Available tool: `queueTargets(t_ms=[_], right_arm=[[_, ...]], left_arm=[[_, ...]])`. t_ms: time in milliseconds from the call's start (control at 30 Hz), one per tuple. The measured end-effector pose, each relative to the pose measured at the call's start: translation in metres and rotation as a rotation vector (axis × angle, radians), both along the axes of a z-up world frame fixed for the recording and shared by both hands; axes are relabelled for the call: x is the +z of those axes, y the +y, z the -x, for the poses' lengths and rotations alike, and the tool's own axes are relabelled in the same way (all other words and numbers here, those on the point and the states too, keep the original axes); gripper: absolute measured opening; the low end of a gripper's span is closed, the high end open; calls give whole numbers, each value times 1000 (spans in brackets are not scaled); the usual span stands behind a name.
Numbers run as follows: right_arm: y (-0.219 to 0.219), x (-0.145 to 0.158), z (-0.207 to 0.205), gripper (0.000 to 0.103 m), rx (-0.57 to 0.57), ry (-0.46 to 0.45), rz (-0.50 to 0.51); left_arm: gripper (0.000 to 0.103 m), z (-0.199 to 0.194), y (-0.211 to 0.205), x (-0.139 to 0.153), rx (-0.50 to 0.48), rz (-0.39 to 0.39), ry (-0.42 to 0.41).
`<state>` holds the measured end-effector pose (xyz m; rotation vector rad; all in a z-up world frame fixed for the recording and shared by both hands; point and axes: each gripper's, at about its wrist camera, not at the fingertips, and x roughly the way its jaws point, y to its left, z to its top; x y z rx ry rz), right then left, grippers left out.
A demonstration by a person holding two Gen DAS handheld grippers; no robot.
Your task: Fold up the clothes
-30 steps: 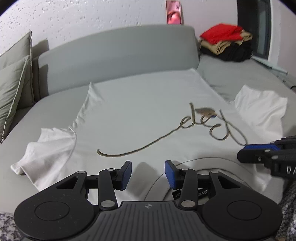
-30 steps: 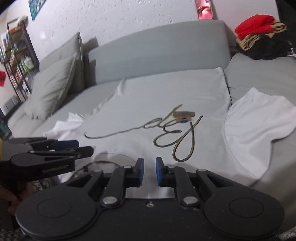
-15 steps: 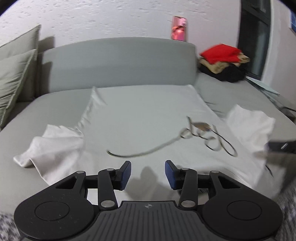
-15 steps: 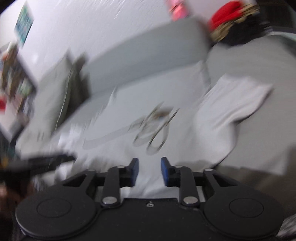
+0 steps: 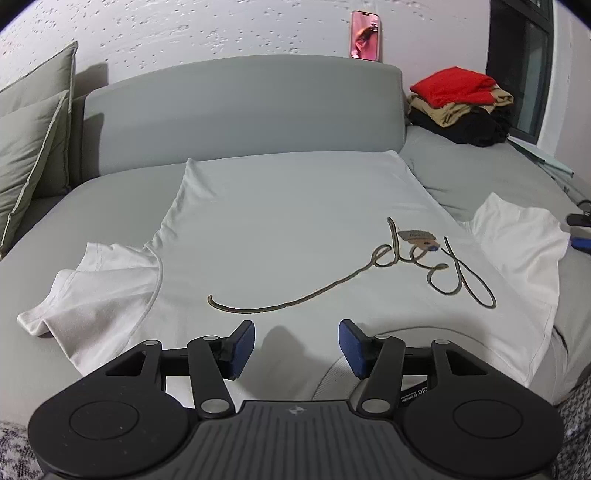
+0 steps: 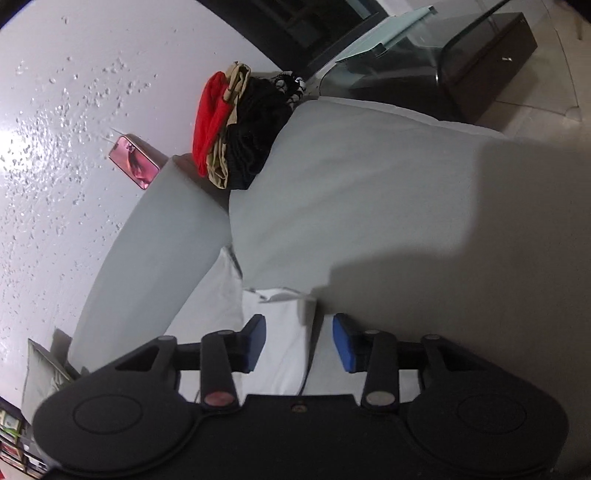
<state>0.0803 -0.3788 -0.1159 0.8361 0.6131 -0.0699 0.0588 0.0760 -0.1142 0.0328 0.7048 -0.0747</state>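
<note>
Nearest in the left wrist view, the left gripper (image 5: 296, 345) hangs over the neckline end of one white T-shirt (image 5: 295, 229), its jaws opening, two blue pads well apart, with nothing pinched between them. In the right wrist view, rolled far sideways, the right gripper (image 6: 298, 341) has its jaws moderately apart over one sleeve (image 6: 284, 332) of that shirt; white cloth shows between the pads, but neither pad presses on it.

The T-shirt lies spread flat on the grey sofa (image 5: 240, 110), collar toward the camera and hem at twelve o'clock against the backrest. Its two sleeves fan out: one at nine o'clock (image 5: 99, 291), slightly crumpled, and one at three o'clock (image 5: 524, 243). One looping script design (image 5: 369, 280) crosses the chest, and one small tag (image 5: 417, 236) lies on it toward two o'clock.

Farther off, two olive cushions (image 5: 29, 140) stand at ten o'clock. At one o'clock one pile of clothes (image 5: 461, 103) sits on the sofa, red on top, tan beneath, black lowest. One pink phone (image 5: 364, 35) stands on the backrest at twelve o'clock against the textured white wall (image 5: 184, 29).
</note>
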Motion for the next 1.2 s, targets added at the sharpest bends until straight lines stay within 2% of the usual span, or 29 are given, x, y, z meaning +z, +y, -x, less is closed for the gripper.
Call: queueTargets(t_ms=[67, 133, 233, 367, 533, 633, 767, 933, 1000, 1067, 1133, 1167, 1200], right_arm=[[6, -3, -9, 30, 17, 10, 49], [11, -4, -15, 16, 28, 18, 100], [14, -5, -16, 3, 25, 10, 122], [17, 3, -10, 2, 26, -51, 136], [41, 24, -11, 2, 71, -141, 212], [79, 43, -11, 2, 181, -201, 326], [146, 54, -4, 2, 391, -250, 549], [200, 30, 0, 5, 651, -160, 662], [207, 14, -4, 6, 773, -67, 618], [201, 9, -7, 6, 842, 5, 532], [181, 17, -10, 12, 787, -16, 454], [168, 22, -12, 16, 733, -34, 427], [155, 27, -14, 16, 646, -48, 422]], left_arm=[[53, -1, 0, -1, 2, 1, 4], [53, -3, 1, -2, 11, 7, 10], [53, -3, 2, -2, 21, 11, 8], [53, -1, 4, 0, 29, 17, -3], [53, 2, 8, 4, 42, 28, -19], [53, 5, 12, 6, 51, 31, -30], [53, 7, 19, 9, 75, 49, -38], [53, 7, 27, 10, 101, 68, -38], [53, 7, 29, 10, 105, 77, -34], [53, 7, 31, 10, 107, 88, -32], [53, 6, 31, 8, 107, 83, -29], [53, 6, 31, 8, 107, 80, -27], [53, 4, 31, 6, 112, 76, -22]])
